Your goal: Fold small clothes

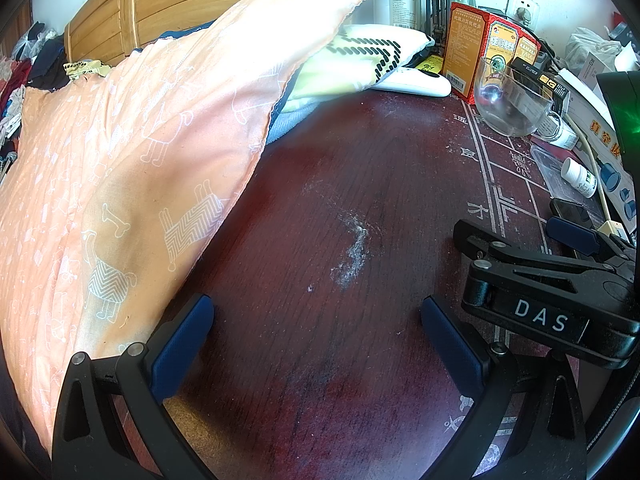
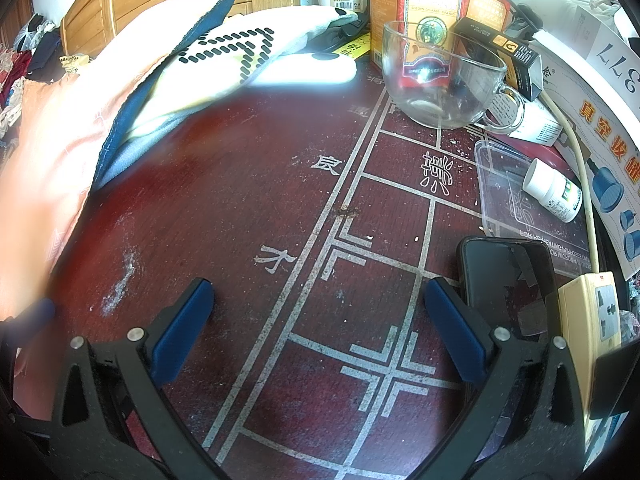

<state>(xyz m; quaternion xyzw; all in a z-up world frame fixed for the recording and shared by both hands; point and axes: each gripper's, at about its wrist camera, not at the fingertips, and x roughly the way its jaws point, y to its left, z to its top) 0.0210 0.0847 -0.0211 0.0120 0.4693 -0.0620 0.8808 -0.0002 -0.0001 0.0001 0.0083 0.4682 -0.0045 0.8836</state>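
- L gripper [image 1: 316,344]: jaws wide apart, nothing between them, blue pads [image 1: 180,348] over the bare dark-red table [image 1: 320,208].
- R gripper [image 2: 318,332]: jaws also wide apart, empty, above the white grid lines and characters printed on the table top [image 2: 240,208].
- In L wrist view the R gripper [image 1: 552,284] shows at the right edge, black body marked "DAS", just beside L one; can't tell its jaw gap from that angle.
- Whitish dust smear [image 1: 354,252] on the table ahead of L gripper, between the two tools.
- Black phone [image 2: 508,284] lies flat just right of R gripper; cream power strip [image 2: 600,320] beside it, cable running back.
- Orange cloth w/ white dog print [image 1: 120,168] covers the left side of the table, bulky and rumpled, its edge touching L gripper's left finger; not gripped.
- Mid: clear plastic lid [image 2: 504,184] w/ white pill bottle [image 2: 554,190] lying on its side on it.
- Further: glass cup [image 2: 440,76], empty-looking, handle to the right.
- Behind the orange cloth: pale yellow item w/ black dash pattern [image 2: 236,56] resting on blue fabric [image 2: 120,136]; white remote-like object [image 2: 312,70] touches it.
- Far: red-orange boxes [image 2: 424,12], grey canister [image 1: 396,4], wooden headboard [image 1: 180,4], clothes heap far left [image 1: 24,68].
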